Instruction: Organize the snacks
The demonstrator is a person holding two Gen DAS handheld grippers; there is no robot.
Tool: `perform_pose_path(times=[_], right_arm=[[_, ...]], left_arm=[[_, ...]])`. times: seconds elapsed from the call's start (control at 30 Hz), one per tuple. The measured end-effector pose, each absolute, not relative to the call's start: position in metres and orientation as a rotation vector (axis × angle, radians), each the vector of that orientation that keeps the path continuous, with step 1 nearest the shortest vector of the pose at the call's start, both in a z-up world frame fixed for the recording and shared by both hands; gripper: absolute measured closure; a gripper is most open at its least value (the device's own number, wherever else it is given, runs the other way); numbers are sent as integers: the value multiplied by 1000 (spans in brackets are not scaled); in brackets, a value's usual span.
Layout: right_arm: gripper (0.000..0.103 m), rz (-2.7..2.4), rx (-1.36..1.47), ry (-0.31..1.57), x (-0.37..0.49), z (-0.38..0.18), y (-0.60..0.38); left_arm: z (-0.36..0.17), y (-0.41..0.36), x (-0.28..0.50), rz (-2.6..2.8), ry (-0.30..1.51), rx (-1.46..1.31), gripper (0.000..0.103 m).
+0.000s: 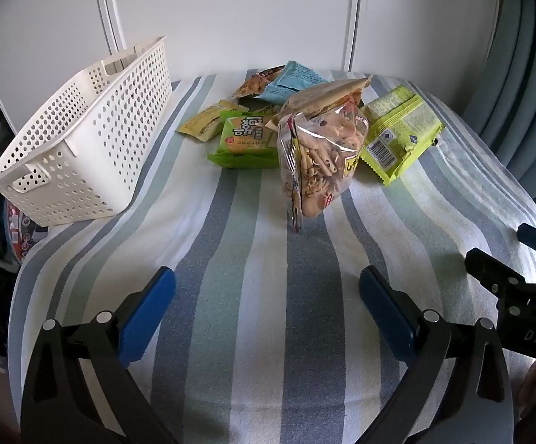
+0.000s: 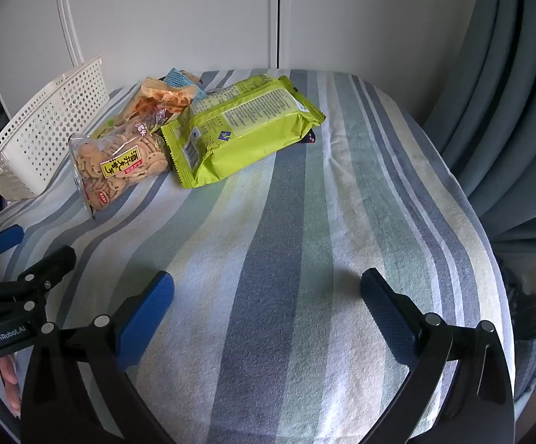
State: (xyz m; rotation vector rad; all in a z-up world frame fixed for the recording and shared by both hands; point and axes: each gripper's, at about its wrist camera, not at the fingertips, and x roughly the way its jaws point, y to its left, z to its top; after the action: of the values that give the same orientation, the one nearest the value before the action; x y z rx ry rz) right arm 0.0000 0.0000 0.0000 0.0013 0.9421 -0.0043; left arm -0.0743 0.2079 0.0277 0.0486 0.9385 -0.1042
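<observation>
The striped towel (image 1: 253, 296) is spread over the whole work surface, apparently as a soft, non-slip base for the packets. No snack is seen on its near half, where both grippers are held.

The white perforated basket (image 1: 83, 140) is set at the left edge of the surface, toward the far-left corner. It is tipped, its open top turned toward the snack pile; this is judged to make loading from the right easier. Nothing is seen inside it, though part of the interior is hidden by the near wall.

The snacks are gathered in one loose heap at the far edge, well apart from the basket:
- large lime-green packet (image 2: 242, 129), rightmost, lying flat with barcode side up and resting partly on something dark.
- clear bag of small biscuits (image 1: 323, 159), nearest to the grippers, leaning against the heap.
- orange-printed cracker bag (image 2: 164, 100), behind the biscuit bag and partly covered.
- green wafer packet (image 1: 245, 140), flat, left of the biscuit bag.
- light blue packet (image 1: 294, 81) at the far edge.
- small yellow packet (image 1: 205, 122), leftmost of the heap, nearest the basket.

Left gripper (image 1: 268, 310): claw spread wide, nothing between the blue pads, held above the near part of the towel and aimed at the biscuit bag.
Right gripper (image 2: 268, 310): likewise spread wide and empty, beside the left one.

Judgement: sorting is not yet begun; every packet is outside the basket.
</observation>
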Motion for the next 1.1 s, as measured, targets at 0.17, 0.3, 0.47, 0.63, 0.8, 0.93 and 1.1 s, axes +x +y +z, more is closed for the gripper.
perform_pose_path(times=[0.17,0.3,0.47,0.63,0.8,0.93,1.1], right_arm=[[5,-1,7,940,-1,0,-1],[5,-4,2,945,0,0,0],[5,-4,1,946,0,0,0],[5,-4,2,946,0,0,0],[5,-4,3,946,0,0,0],[5,-4,2,946,0,0,0],[5,-4,3,946,0,0,0]], left_arm=[[27,209,-74,-107,941,43,2],[27,209,-74,-107,941,42,2],[27,209,-74,-107,940,42,2],[27,208,-74,-105,940,44,2],[27,209,-75,-105,940,45,2],[27,209,-75,-105,939,45,2],[27,209,-75,-105,939,45,2]])
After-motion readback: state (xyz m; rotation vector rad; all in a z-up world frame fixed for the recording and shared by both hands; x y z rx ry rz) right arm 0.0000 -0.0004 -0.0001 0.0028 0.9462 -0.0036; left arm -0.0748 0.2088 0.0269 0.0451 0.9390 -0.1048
